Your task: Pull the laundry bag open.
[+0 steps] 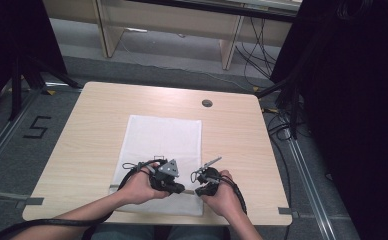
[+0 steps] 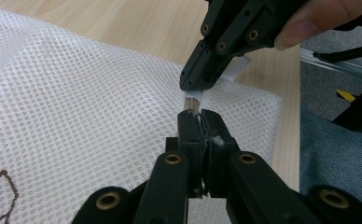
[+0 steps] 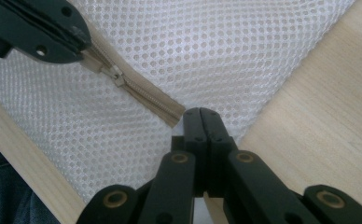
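A white mesh bag (image 1: 162, 135) lies flat on the wooden table (image 1: 92, 115), with its beige zipper (image 3: 146, 95) running along the near edge. My left gripper (image 1: 182, 190) (image 2: 200, 114) is shut on the zipper strip, just beside the small metal slider (image 3: 117, 77). My right gripper (image 1: 198, 191) (image 3: 200, 112) is shut on the zipper's end at the bag's near right corner, where a white tab (image 2: 237, 67) sticks out. The two sets of tips nearly meet: the right gripper (image 2: 188, 86) hangs just beyond my left jaws, and the left gripper (image 3: 83, 44) sits at the upper left.
A round cable hole (image 1: 207, 103) sits at the table's far side. Wooden shelf legs (image 1: 229, 45) and cables stand behind the table, and black curtains (image 1: 352, 100) to the right. The person's denim-clad leg (image 2: 337, 158) is just below the near edge.
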`<state>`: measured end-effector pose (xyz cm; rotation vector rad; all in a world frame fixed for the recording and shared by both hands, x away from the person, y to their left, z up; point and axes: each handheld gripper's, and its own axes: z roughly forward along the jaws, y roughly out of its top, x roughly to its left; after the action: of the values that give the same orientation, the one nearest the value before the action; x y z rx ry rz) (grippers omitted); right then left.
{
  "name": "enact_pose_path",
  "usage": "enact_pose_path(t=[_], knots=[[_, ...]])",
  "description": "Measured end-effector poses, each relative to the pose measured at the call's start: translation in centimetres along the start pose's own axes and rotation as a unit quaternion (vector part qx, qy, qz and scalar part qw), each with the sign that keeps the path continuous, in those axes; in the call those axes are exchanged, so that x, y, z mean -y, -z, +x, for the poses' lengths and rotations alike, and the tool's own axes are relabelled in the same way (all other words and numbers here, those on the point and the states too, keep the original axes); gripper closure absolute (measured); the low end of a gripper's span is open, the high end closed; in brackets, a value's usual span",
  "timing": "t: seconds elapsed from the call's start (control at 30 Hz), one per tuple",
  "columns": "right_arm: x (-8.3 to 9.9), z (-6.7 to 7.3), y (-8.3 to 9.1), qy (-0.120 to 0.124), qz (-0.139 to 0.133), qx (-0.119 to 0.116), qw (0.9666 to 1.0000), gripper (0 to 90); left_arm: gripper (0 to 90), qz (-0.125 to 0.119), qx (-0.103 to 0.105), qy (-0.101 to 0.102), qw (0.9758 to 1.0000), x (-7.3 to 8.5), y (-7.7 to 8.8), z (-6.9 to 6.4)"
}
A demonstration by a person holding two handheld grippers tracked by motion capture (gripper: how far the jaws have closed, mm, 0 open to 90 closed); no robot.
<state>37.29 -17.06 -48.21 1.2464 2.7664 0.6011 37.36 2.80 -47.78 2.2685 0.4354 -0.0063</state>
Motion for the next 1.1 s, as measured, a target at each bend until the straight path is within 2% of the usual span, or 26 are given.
enact_pose_path(t=[0.03, 0.13, 0.17, 0.23, 0.37, 0.47, 0.6, 0.73, 0.77, 0.8, 0.87, 0.9, 0.93, 1.0, 1.07, 1.1], knots=[[0.0, -0.05, -0.02, 0.005, -0.003, 0.0, 1.0, 90.0, 87.5, 0.003, -0.001, -0.004, 1.0, 0.01, 0.02, 0.11], [-0.01, 0.0, 0.0, 0.0, -0.002, 0.0, 1.0, 90.0, 87.5, 0.001, 0.001, 0.003, 1.0, 0.06, -0.01, 0.05], [-0.01, 0.03, 0.01, -0.002, 0.0, 0.001, 1.0, 90.0, 87.6, 0.001, -0.001, -0.005, 1.0, 0.02, 0.0, 0.09], [0.0, -0.05, -0.02, 0.005, -0.003, -0.001, 1.0, 90.0, 87.6, 0.001, -0.001, -0.005, 1.0, 0.02, -0.02, 0.09], [0.01, -0.04, -0.02, 0.003, -0.004, -0.002, 1.0, 90.0, 87.7, 0.002, 0.002, 0.004, 1.0, 0.09, -0.07, 0.22], [0.01, -0.1, -0.02, 0.004, -0.004, -0.002, 1.0, 90.0, 87.7, 0.004, 0.001, -0.007, 1.0, 0.06, -0.09, 0.36], [-0.02, -0.09, 0.0, 0.002, -0.002, -0.001, 1.0, 90.0, 87.7, 0.002, -0.001, 0.002, 1.0, 0.13, -0.29, 0.24], [-0.01, -0.07, 0.01, 0.002, -0.002, -0.001, 1.0, 90.0, 87.6, 0.004, 0.0, 0.003, 1.0, 0.15, -0.37, 0.21], [-0.01, -0.06, 0.01, 0.001, -0.002, -0.001, 1.0, 90.0, 87.7, 0.004, 0.001, -0.002, 1.0, 0.12, -0.32, 0.26], [0.0, -0.09, -0.01, 0.003, -0.004, -0.002, 1.0, 90.0, 87.7, 0.004, 0.0, 0.004, 1.0, 0.13, -0.28, 0.2], [0.0, -0.08, -0.01, 0.004, -0.003, -0.002, 1.0, 90.0, 87.8, 0.006, 0.002, -0.004, 1.0, 0.09, -0.2, 0.24], [0.02, 0.08, 0.05, -0.006, 0.001, -0.002, 1.0, 90.0, 87.8, 0.008, 0.001, -0.011, 0.9999, 0.07, -0.14, 0.27], [0.0, -0.06, -0.01, 0.005, -0.003, -0.001, 1.0, 90.0, 87.9, 0.005, 0.0, -0.01, 0.9999, 0.11, -0.14, 0.21], [0.02, -0.06, -0.03, 0.005, -0.005, -0.001, 1.0, 90.0, 87.9, 0.006, -0.002, -0.006, 1.0, 0.19, -0.15, 0.1], [0.03, -0.06, -0.04, 0.005, -0.005, 0.0, 1.0, 90.0, 87.9, 0.009, -0.004, -0.014, 0.9999, 0.2, -0.07, 0.06], [0.04, 0.09, 0.01, -0.005, 0.0, 0.002, 1.0, 90.0, 88.0, 0.007, -0.003, -0.019, 0.9998, 0.17, -0.04, 0.1]])
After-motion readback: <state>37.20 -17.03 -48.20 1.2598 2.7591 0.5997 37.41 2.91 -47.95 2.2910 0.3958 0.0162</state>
